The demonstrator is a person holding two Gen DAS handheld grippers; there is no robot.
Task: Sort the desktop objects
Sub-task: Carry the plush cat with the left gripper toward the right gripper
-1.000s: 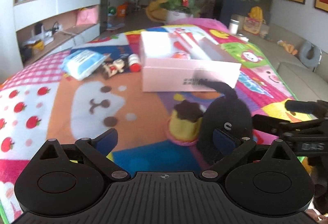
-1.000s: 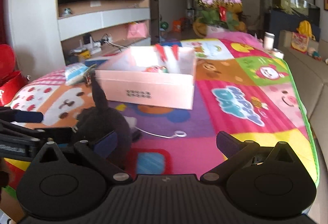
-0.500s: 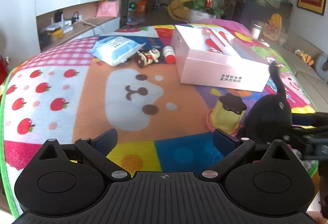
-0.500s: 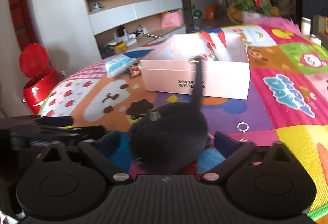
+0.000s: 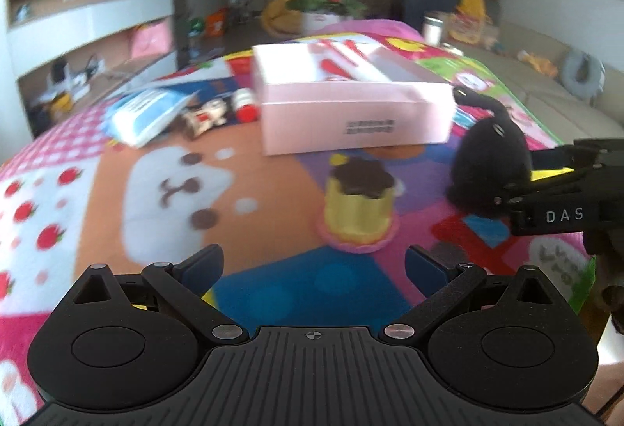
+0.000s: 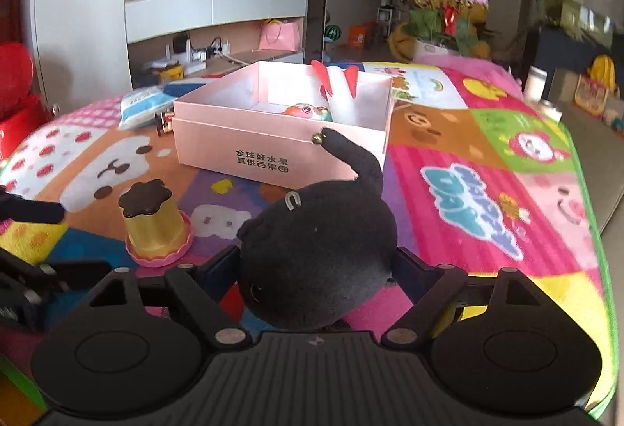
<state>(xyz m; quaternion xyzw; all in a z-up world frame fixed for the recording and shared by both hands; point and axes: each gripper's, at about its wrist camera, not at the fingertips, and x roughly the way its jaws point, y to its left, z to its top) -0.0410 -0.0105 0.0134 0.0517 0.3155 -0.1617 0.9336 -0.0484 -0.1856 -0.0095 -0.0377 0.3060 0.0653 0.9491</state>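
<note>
Since a moment ago both hands are sinking a little toward the colourful play mat (image 6: 507, 153), and the right gripper (image 6: 316, 266) is narrowing its jaws, so the black plush toy (image 6: 318, 254) that was standing left of it a second back is now sitting squarely between its fingers. Those jaws are closing from wide, with the toy's round body filling the gap; whether the pads are pressing it yet is hard to tell. Just beyond the toy, the pink box (image 6: 273, 153) is lying open-topped, slightly left and farther away, so the coming lift is looking like a short carry forward. Standing upright, the toy's thin tail is reaching toward the box's near wall. Soft, dark and fuzzy, it is probably going to squash under the squeeze. Left of it, the yellow pudding toy (image 5: 358, 207) is waiting directly ahead of the left gripper (image 5: 314, 264), whose jaws are standing wide and holding nothing.
</note>
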